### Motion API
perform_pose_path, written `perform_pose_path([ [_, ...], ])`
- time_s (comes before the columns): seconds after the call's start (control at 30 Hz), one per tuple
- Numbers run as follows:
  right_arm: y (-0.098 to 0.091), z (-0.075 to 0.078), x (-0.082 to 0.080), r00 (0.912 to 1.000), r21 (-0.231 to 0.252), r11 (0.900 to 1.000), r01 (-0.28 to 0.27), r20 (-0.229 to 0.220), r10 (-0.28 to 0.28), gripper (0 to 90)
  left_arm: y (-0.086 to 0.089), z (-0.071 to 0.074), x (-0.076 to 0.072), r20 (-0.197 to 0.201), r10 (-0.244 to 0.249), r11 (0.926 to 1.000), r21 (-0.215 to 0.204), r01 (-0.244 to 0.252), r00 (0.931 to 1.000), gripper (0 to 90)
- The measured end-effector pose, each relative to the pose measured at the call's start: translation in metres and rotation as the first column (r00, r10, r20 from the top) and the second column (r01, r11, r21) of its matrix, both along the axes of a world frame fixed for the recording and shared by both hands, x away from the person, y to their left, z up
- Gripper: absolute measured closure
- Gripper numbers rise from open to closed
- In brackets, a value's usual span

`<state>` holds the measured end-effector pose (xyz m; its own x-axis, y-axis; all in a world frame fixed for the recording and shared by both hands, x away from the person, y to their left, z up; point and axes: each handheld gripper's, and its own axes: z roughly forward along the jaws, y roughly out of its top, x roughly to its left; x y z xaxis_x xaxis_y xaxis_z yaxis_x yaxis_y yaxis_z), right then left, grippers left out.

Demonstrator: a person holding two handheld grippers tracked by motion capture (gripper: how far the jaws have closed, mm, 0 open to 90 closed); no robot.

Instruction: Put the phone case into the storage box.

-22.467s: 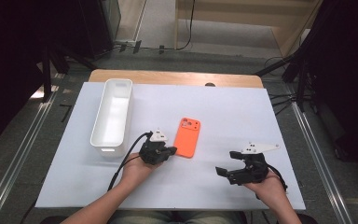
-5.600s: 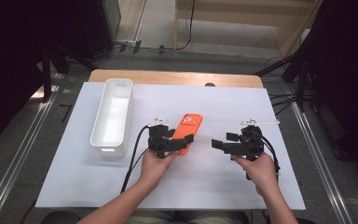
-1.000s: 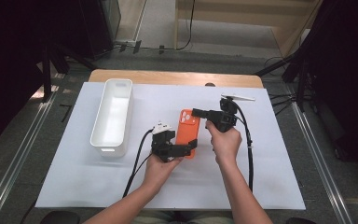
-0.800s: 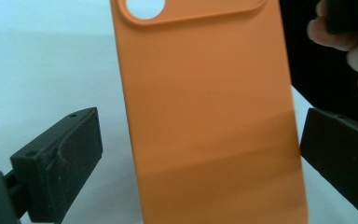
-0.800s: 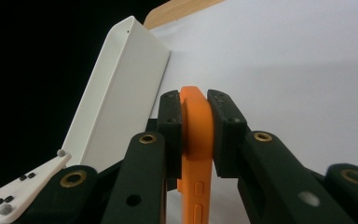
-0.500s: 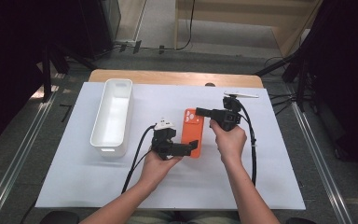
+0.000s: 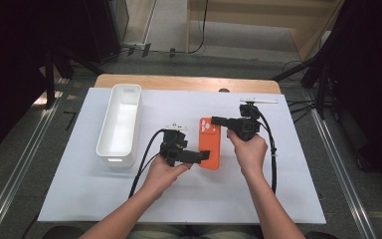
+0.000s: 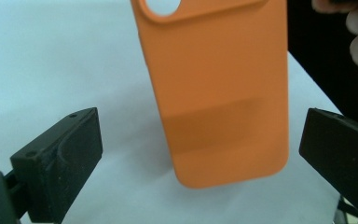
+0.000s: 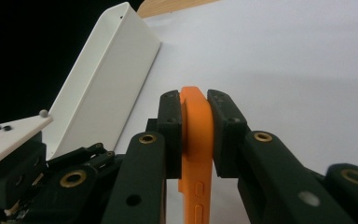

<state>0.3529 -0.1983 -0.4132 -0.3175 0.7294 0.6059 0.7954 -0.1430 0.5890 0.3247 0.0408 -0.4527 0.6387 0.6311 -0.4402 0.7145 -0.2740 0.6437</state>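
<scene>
An orange phone lies lengthwise on the white sheet between my two grippers. My right gripper comes in from the right at its far end. In the right gripper view its pads are shut on the orange phone, which shows edge-on with its side buttons. My left gripper is at the phone's near end. In the left gripper view it stands open, its jaws wide apart on either side of the phone's rounded near end and clear of it. Whether the phone rests on the sheet I cannot tell.
A long white bin stands at the left of the phone, also seen as the bin in the right gripper view. The white sheet covers a wooden table. Cables trail from both grippers toward the front.
Seconds ago the right gripper was out at the right; it now grips the phone's far end. Over the last second the phone and both grippers have drifted slightly right.
</scene>
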Motion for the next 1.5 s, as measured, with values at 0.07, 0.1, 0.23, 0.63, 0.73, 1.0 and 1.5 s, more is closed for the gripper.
perform_pose_path([
  [0.07,-0.002,0.002,-0.001,1.0,-0.01,0.9999,-0.007,0.007,0.007,75.0,0.0,0.0,0.002,-0.024,-0.018,0.9993,0.033,0.019,0.9995,0.0],
  [0.1,-0.002,0.003,-0.002,1.0,-0.014,0.9999,-0.007,0.005,0.007,75.0,0.0,-0.001,0.003,-0.032,-0.019,0.9982,0.057,0.021,0.9993,0.0],
  [0.23,-0.004,0.003,-0.005,0.9995,-0.029,0.9994,-0.017,0.024,0.018,75.0,0.003,-0.002,0.004,-0.042,-0.03,0.9974,0.064,0.033,0.9987,0.0],
  [0.63,0.002,0.009,-0.016,0.9917,-0.083,0.9941,-0.07,0.102,0.079,75.0,0.014,0.013,0.008,-0.022,-0.071,0.9955,0.062,0.072,0.9973,2.4],
  [0.73,0.004,0.01,-0.02,0.9874,-0.116,0.9901,-0.08,0.127,0.094,75.0,0.014,0.017,0.008,-0.005,-0.085,0.9944,0.062,0.085,0.9964,2.4],
  [1.0,0.003,0.008,-0.027,0.9832,-0.115,0.9899,-0.082,0.153,0.1,75.0,0.017,0.025,0.007,0.05,-0.121,0.9901,0.078,0.117,0.9914,12.8],
  [1.5,0.012,0.003,-0.046,0.9704,-0.152,0.9853,-0.078,0.215,0.11,74.9,0.023,0.032,0.009,0.092,-0.143,0.986,0.1,0.134,0.9855,12.8],
])
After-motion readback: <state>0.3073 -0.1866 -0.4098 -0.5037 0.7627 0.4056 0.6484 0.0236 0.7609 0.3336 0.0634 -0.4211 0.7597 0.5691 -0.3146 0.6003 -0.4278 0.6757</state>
